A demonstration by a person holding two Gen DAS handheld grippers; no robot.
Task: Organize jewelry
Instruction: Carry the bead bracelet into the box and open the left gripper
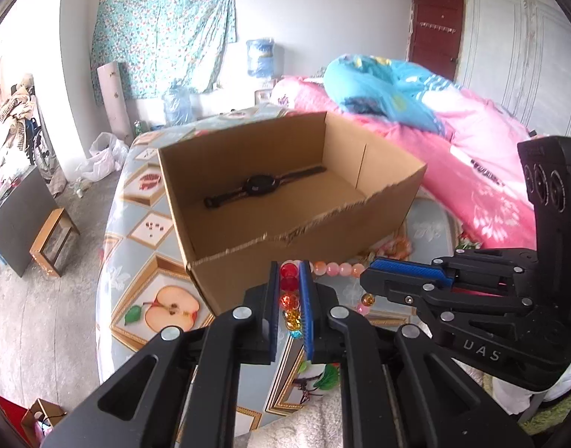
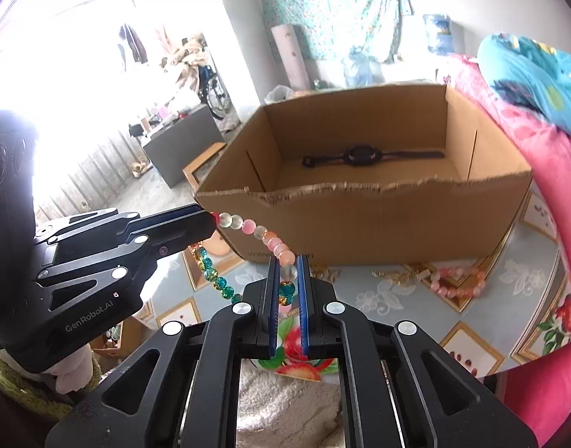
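While a bead necklace [image 2: 248,228] hangs strung between both tongs, it sits in the air just in front of the box [image 2: 378,220]. Left tongs [image 1: 290,300] are clenched on its red and orange beads; right tongs [image 2: 286,287] are clenched on a teal bead. Inside the box lies 1 black watch [image 1: 259,184]. Another pink bead string [image 2: 457,280] rests on the surface [image 2: 416,310] beside the box.
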